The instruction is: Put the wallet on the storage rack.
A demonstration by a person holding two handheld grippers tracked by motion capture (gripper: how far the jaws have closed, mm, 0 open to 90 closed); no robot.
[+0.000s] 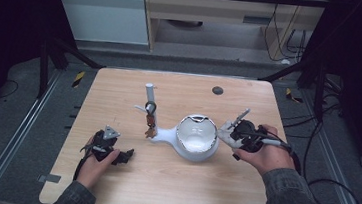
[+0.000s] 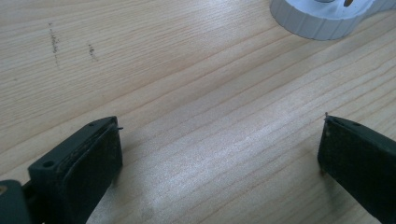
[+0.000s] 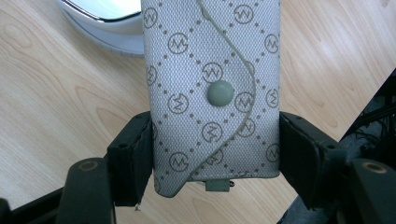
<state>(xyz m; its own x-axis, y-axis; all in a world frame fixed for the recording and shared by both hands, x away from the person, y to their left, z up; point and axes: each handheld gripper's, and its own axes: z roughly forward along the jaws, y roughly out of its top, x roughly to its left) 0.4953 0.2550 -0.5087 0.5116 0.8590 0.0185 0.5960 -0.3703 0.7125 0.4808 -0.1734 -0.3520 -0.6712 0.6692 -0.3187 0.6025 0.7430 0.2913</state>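
Right gripper (image 3: 215,154): jaws clamp grey key pouch (image 3: 212,93) on both side edges, pouch at 3 o'clock of white bowl (image 1: 195,137). Keep squeeze steady; lower into bowl gently. Left gripper (image 2: 219,154): jaws wide, empty, resting at table's (image 1: 170,191) 8 o'clock.

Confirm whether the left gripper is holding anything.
No: in the left gripper view the left gripper has its jaws wide apart over the bare wooden table.

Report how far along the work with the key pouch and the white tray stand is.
Done: the right gripper has the monogrammed key pouch clamped between its jaws, beside the white tray stand. In hand: holding it near the tray's rim. Left, probably: setting it in the tray. The left gripper sits open over bare wooden table.
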